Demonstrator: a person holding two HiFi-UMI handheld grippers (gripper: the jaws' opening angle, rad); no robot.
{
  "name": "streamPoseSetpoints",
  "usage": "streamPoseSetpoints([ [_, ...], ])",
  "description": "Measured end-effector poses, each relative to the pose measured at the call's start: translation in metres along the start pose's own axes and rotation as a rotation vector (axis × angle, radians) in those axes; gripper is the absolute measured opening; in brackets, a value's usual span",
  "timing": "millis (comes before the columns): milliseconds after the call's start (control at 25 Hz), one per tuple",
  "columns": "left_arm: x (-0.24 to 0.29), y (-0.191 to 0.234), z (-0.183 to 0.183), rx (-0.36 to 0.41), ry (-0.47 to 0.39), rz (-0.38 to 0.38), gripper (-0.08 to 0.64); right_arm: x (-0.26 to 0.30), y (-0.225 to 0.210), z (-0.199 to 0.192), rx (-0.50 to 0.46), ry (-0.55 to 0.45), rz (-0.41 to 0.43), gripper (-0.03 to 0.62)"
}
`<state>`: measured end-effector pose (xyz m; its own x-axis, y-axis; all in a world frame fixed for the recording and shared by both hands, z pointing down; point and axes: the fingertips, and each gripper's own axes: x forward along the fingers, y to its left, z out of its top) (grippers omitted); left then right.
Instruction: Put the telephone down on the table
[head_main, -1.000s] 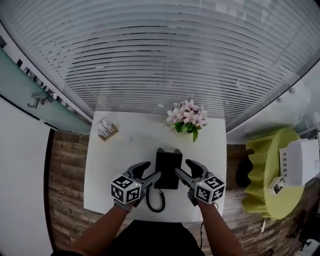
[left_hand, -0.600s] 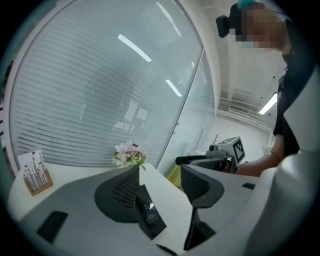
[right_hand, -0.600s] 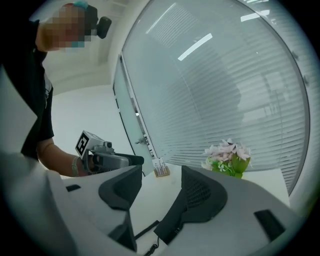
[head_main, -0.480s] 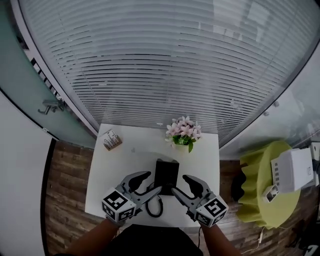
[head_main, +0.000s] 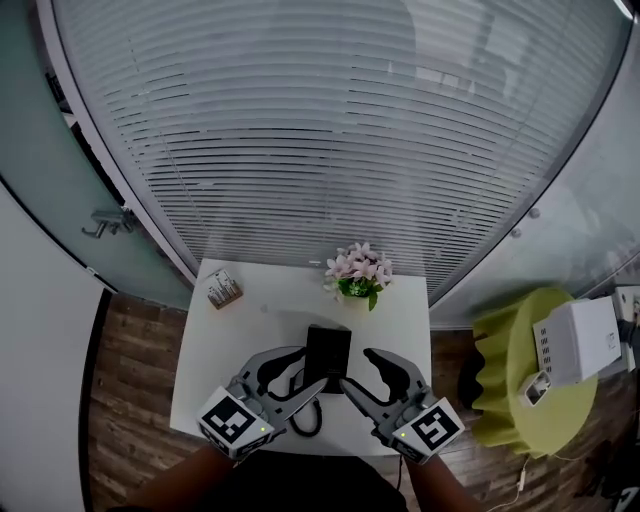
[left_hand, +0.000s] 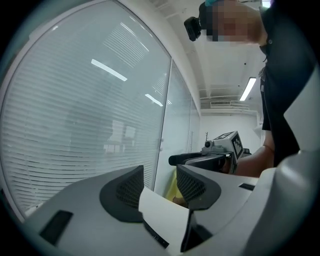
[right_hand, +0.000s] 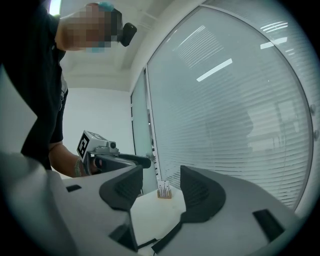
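White slatted blinds (head_main: 330, 130) behind a glass wall fill the background, above a wooden floor (head_main: 135, 340). A white table (head_main: 220, 350) stands against the glass, with a yellow-green side table (head_main: 520, 400) to its right. Both grippers hang over the table's near edge. The left gripper (head_main: 310, 367) has its jaws apart and closing, with nothing between them. The right gripper (head_main: 356, 369) has its jaws spread wide, also empty. The black telephone (head_main: 328, 350) lies flat on the table, seen between the two grippers' tips and gripped by neither. Its cord (head_main: 308, 418) curls toward the near edge. Pink flowers (head_main: 355, 270) and a small holder (head_main: 224, 290) sit at the far side.
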<state>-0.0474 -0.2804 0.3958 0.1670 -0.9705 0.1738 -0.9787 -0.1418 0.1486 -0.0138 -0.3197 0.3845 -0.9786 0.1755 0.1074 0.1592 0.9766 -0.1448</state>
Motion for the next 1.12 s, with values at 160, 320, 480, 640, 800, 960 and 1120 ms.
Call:
streamPoseSetpoints([
  [160,-0.001,-0.010,0.013,0.014,-0.050,0.013,0.068,-0.007,0.003,0.007,-0.037,-0.022,-0.021,0.135],
  [320,0.000,-0.014,0.011,0.039,-0.036,0.029,0.012,-0.011,0.008,0.008,-0.077,-0.029,-0.031,0.035],
  [480,-0.001,-0.018,0.009,0.037,-0.052,0.035,0.009,-0.012,0.017,0.007,-0.086,-0.033,-0.004,0.023],
  [640,-0.003,-0.024,0.009,0.042,-0.059,0.029,0.009,-0.013,0.023,0.007,-0.088,-0.037,0.010,0.021],
  [800,-0.004,-0.027,0.008,0.034,-0.060,0.025,0.009,-0.014,0.026,0.007,-0.073,-0.037,0.012,0.021],
  [960,-0.005,-0.030,0.006,0.035,-0.064,0.020,0.009,-0.016,0.029,0.005,-0.071,-0.032,0.013,0.021],
  [1120,-0.005,-0.032,0.005,0.035,-0.064,0.012,0.009,-0.017,0.031,0.004,-0.068,-0.028,0.015,0.021],
])
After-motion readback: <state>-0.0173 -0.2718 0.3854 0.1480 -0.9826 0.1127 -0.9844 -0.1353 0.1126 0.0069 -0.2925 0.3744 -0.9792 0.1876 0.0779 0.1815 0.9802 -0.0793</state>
